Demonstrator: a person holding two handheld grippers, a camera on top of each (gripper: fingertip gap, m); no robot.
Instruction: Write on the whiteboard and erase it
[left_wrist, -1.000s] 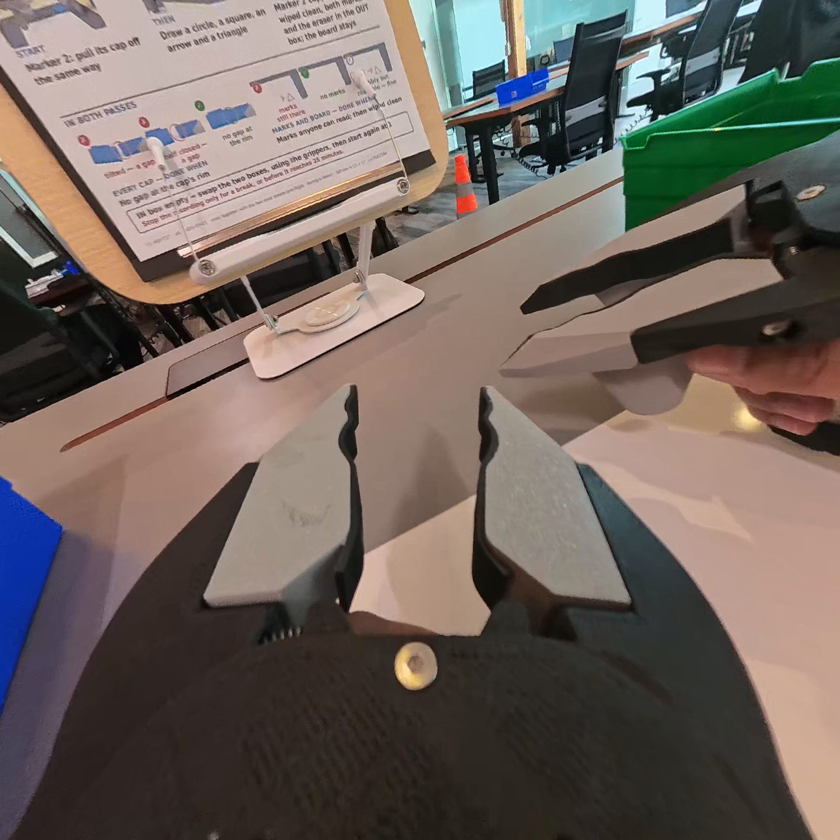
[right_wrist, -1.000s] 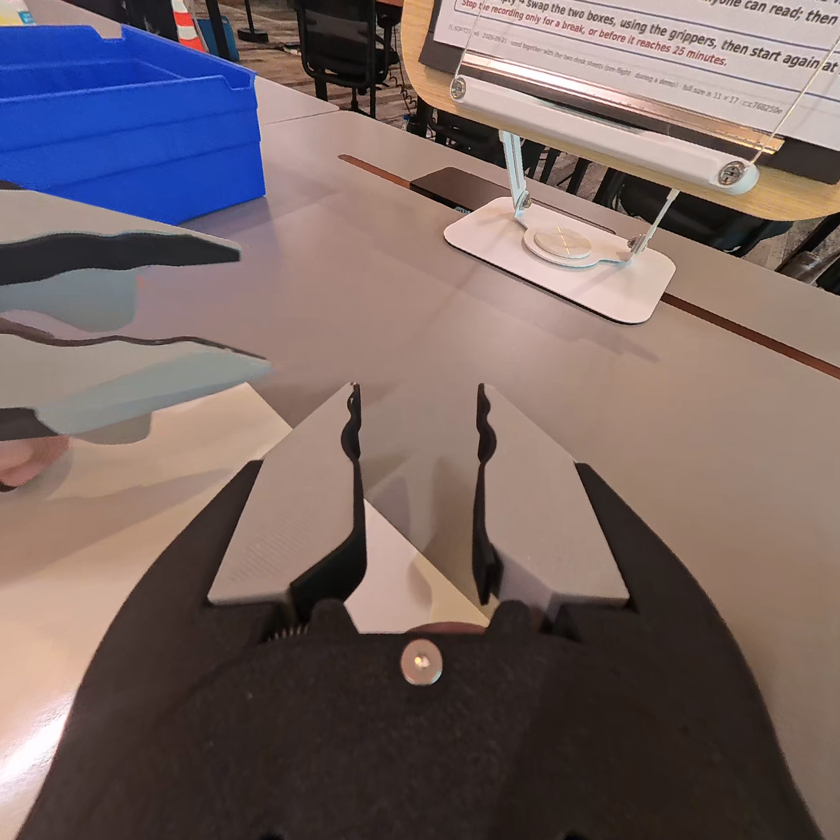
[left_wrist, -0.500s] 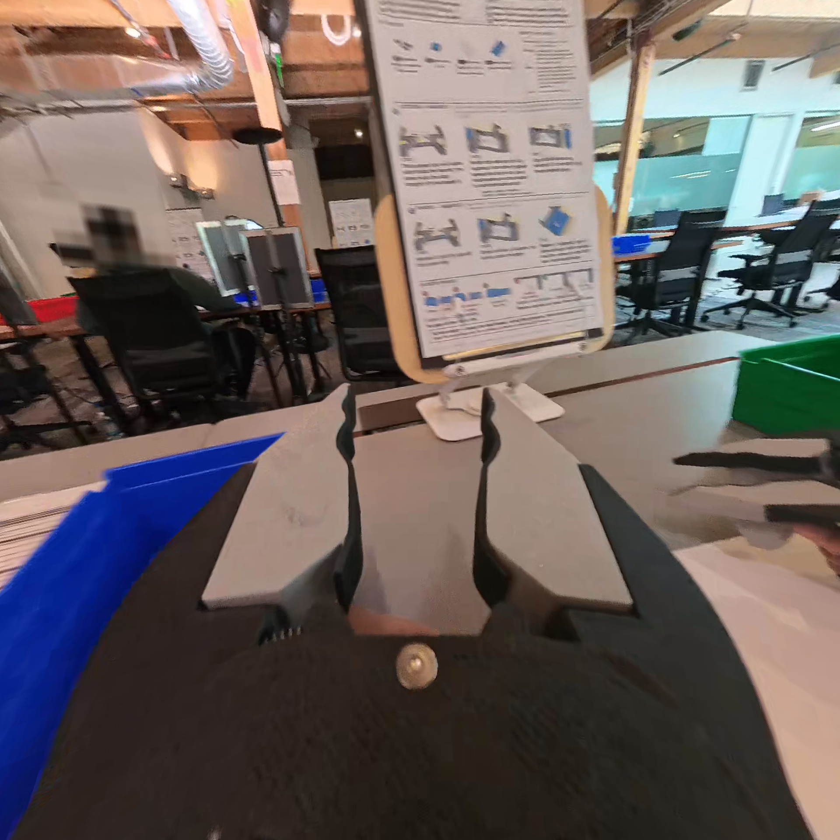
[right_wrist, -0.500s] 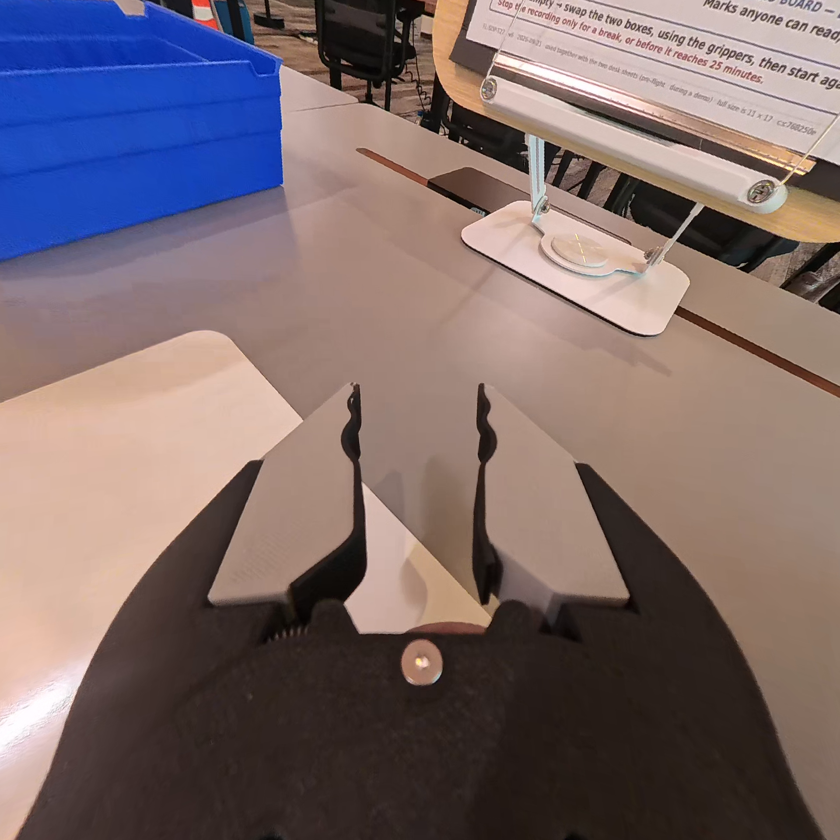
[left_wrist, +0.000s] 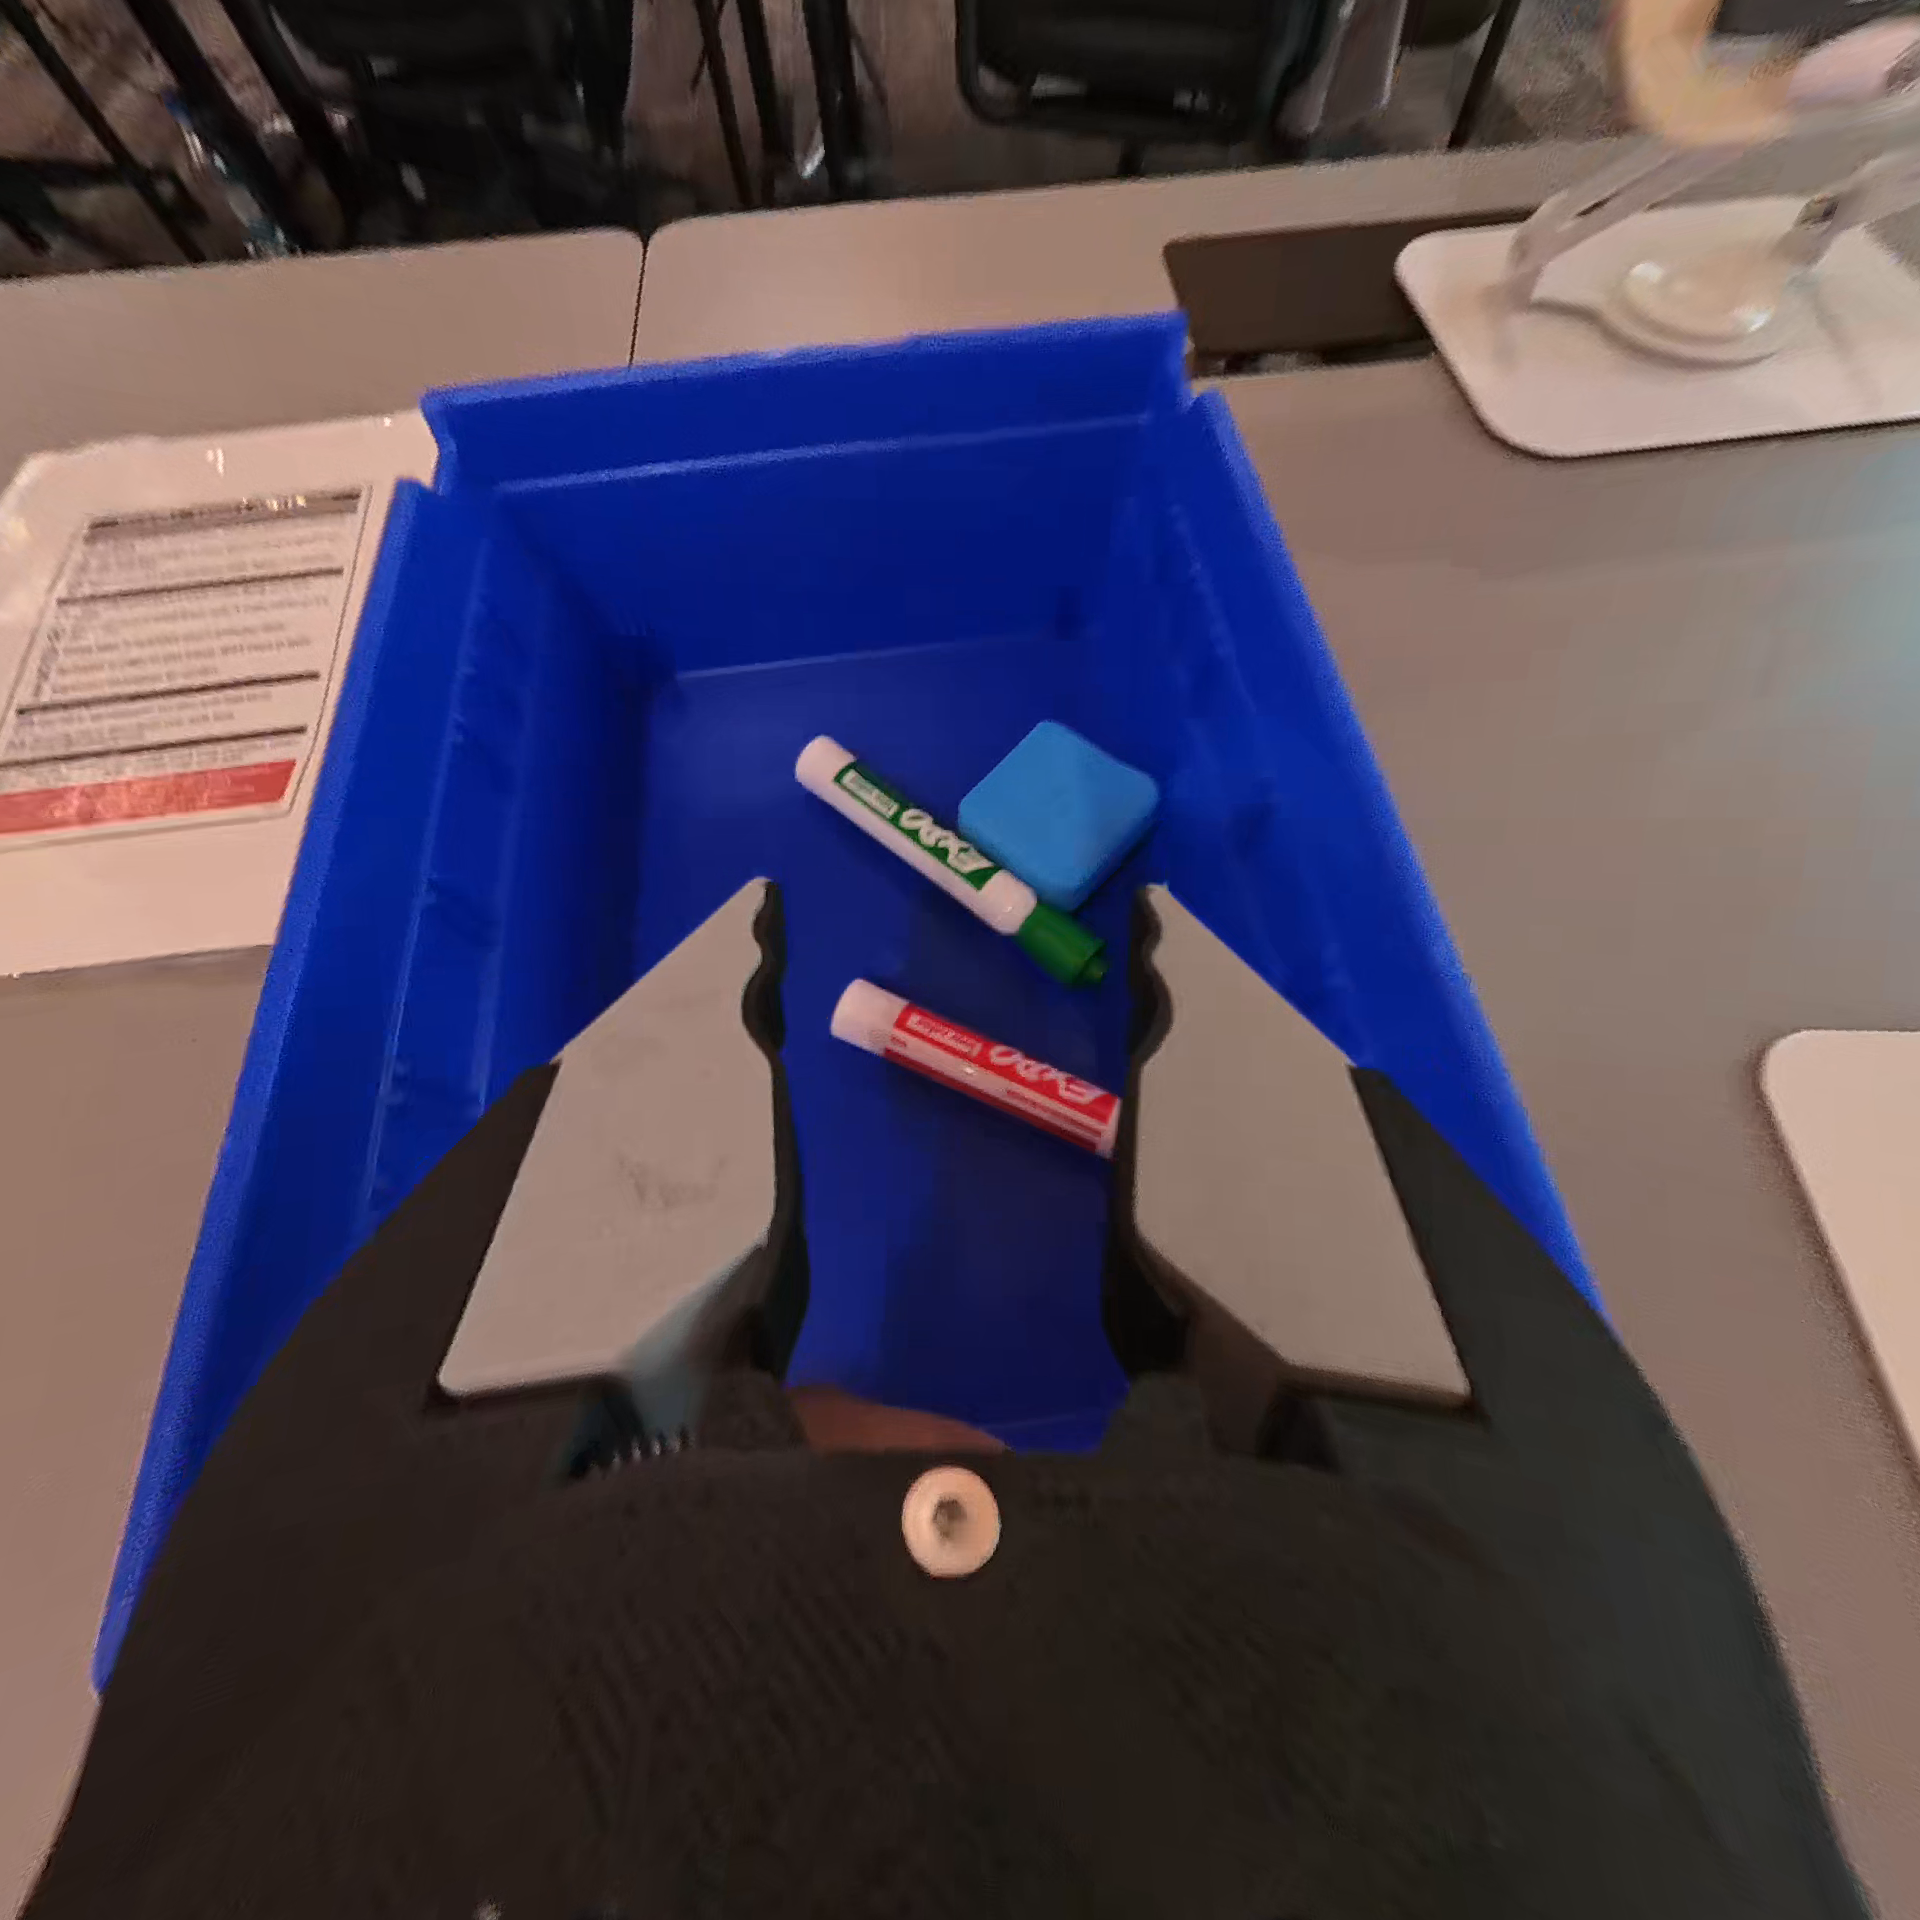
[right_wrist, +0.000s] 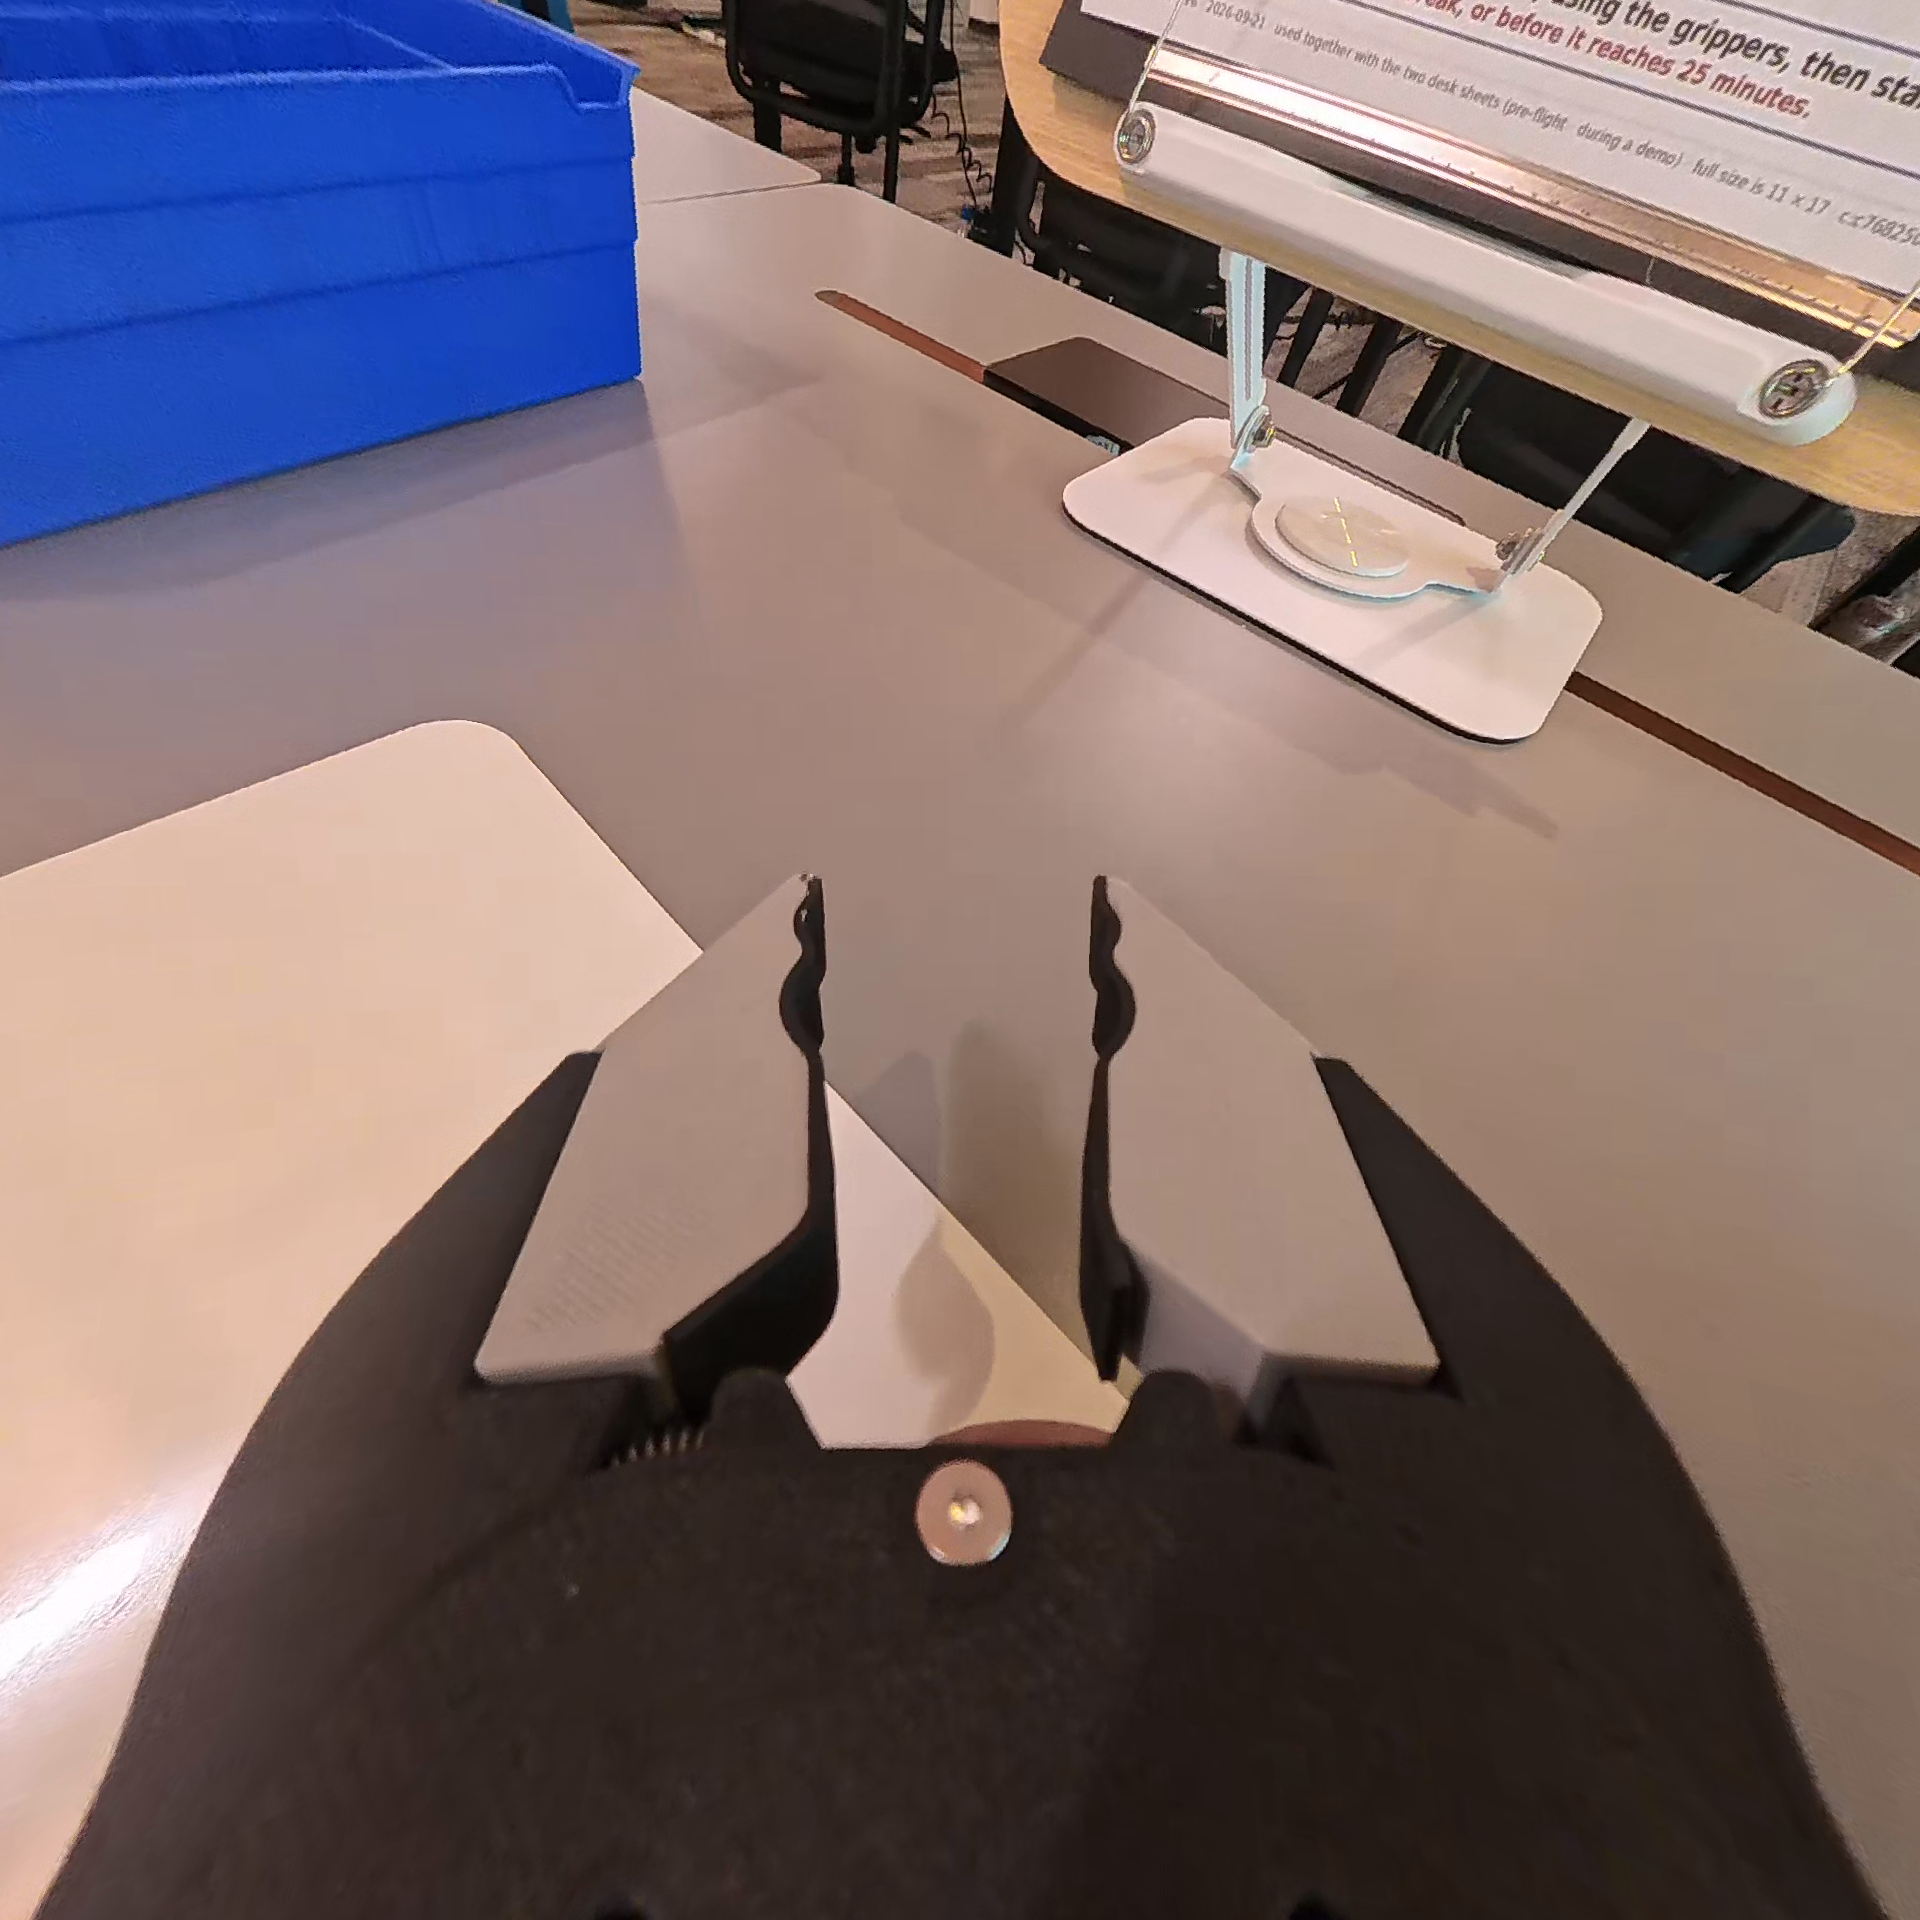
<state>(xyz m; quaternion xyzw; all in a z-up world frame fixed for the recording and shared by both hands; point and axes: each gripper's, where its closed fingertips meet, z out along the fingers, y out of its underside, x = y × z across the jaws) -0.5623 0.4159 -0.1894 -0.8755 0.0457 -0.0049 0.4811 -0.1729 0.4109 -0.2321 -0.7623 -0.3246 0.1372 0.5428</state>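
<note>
My left gripper (left_wrist: 954, 896) is open and empty, held above the blue bin (left_wrist: 343, 831) and looking down into it. On the bin floor lie a green marker (left_wrist: 935, 852), a red marker (left_wrist: 977, 1065) and a light blue eraser (left_wrist: 1058, 812). The red marker lies below, between the fingers' line of sight, untouched. My right gripper (right_wrist: 954, 883) is open and empty, low over the grey table (right_wrist: 1039, 727) at the corner of the white whiteboard (right_wrist: 291, 987). The whiteboard's edge also shows in the left wrist view (left_wrist: 1860, 1195).
A white stand base (right_wrist: 1340, 582) carries an instruction sheet on a wooden board (right_wrist: 1507, 208) at the back right. The blue bin shows at the far left of the right wrist view (right_wrist: 312, 260). A printed sheet (left_wrist: 166, 644) lies left of the bin. Office chairs stand beyond the table. One gripper's finger ends stand about 40 cm off the other's. Measured from the fingertips, the light blue eraser (left_wrist: 1058, 812) is 11 cm or so from the left gripper and 35 cm from the right.
My left gripper swung left from the whiteboard area, rose and tipped down over the blue bin, and its jaws opened wider. My right gripper stayed nearly still, open.
</note>
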